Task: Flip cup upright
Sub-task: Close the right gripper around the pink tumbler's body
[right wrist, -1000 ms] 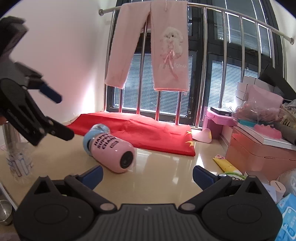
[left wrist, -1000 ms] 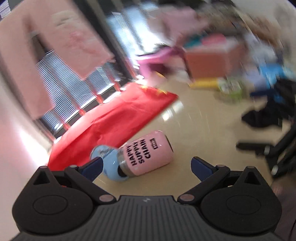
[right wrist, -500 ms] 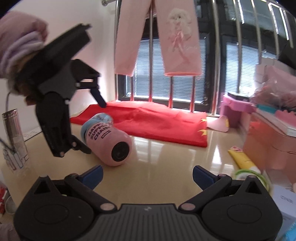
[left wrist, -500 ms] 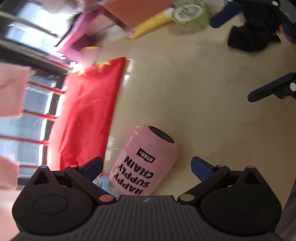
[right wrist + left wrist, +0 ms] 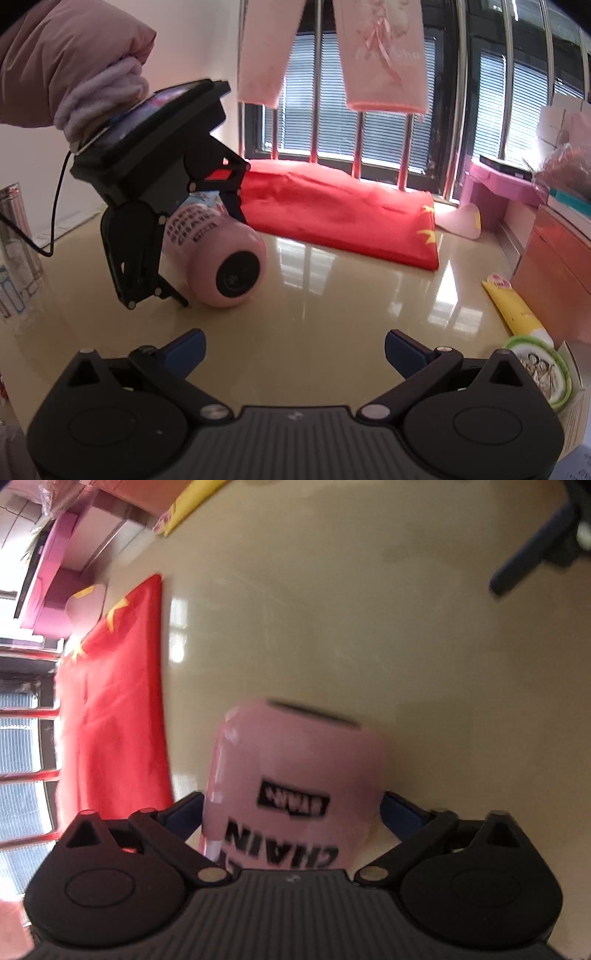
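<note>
A pink cup [image 5: 295, 771] with black lettering lies on its side on the glossy beige floor; it also shows in the right wrist view [image 5: 225, 262], its dark base facing that camera. My left gripper [image 5: 291, 812] is open and straddles the cup from above, one finger on each side; whether the pads touch it is unclear. It shows in the right wrist view [image 5: 177, 251] too. My right gripper [image 5: 294, 347] is open and empty, low over the floor, well short of the cup.
A red flag [image 5: 340, 210] lies on the floor behind the cup by the barred window [image 5: 399, 122]. A yellow tube [image 5: 513, 306], a round tin [image 5: 539, 369] and an orange box [image 5: 554, 266] sit at the right. A steel flask [image 5: 14, 236] stands at the left.
My left gripper has come down and forward over the cup, so its open fingers now flank the cup's body. My right gripper has edged closer. The cup has not moved.
</note>
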`<action>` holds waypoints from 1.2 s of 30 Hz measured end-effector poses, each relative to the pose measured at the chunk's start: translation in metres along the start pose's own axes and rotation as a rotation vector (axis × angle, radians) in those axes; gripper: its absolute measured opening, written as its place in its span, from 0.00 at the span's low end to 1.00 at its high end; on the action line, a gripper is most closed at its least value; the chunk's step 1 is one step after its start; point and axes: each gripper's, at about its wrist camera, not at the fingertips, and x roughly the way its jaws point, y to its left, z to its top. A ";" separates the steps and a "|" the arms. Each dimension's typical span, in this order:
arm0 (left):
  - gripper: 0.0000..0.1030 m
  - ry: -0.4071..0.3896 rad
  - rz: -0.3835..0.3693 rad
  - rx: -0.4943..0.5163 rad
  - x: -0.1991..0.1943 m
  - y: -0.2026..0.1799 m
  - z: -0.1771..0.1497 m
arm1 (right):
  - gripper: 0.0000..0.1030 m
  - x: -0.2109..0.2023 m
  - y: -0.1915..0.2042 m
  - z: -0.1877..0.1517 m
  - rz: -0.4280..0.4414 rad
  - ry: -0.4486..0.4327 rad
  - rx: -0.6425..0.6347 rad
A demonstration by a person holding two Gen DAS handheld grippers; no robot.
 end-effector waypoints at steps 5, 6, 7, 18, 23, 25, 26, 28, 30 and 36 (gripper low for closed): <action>0.87 -0.003 -0.013 0.070 -0.014 -0.011 0.007 | 1.00 -0.015 0.001 0.001 -0.032 -0.013 0.018; 0.87 -0.016 -0.011 0.082 -0.021 -0.021 0.009 | 1.00 -0.019 0.002 0.001 -0.039 -0.018 0.022; 0.87 -0.029 -0.013 0.093 -0.028 -0.025 0.011 | 1.00 -0.024 0.002 0.001 -0.049 -0.022 0.028; 0.87 -0.133 -0.002 0.223 -0.116 -0.120 0.031 | 1.00 -0.106 0.016 -0.018 -0.154 -0.046 0.086; 0.87 -0.151 -0.027 0.234 -0.122 -0.163 0.038 | 1.00 -0.142 0.031 -0.033 -0.179 -0.064 0.114; 0.87 -0.145 -0.032 0.229 -0.115 -0.171 0.041 | 1.00 -0.153 0.036 -0.041 -0.187 -0.059 0.122; 0.88 -0.140 -0.034 0.223 -0.111 -0.174 0.043 | 1.00 -0.157 0.038 -0.045 -0.192 -0.052 0.128; 0.88 -0.135 -0.042 0.213 -0.106 -0.177 0.045 | 1.00 -0.164 0.039 -0.052 -0.203 -0.039 0.141; 0.88 -0.119 -0.049 0.196 -0.100 -0.178 0.048 | 1.00 -0.170 0.039 -0.059 -0.217 -0.029 0.151; 0.89 -0.136 -0.059 0.138 -0.093 -0.170 0.047 | 1.00 -0.175 0.039 -0.069 -0.241 -0.007 0.167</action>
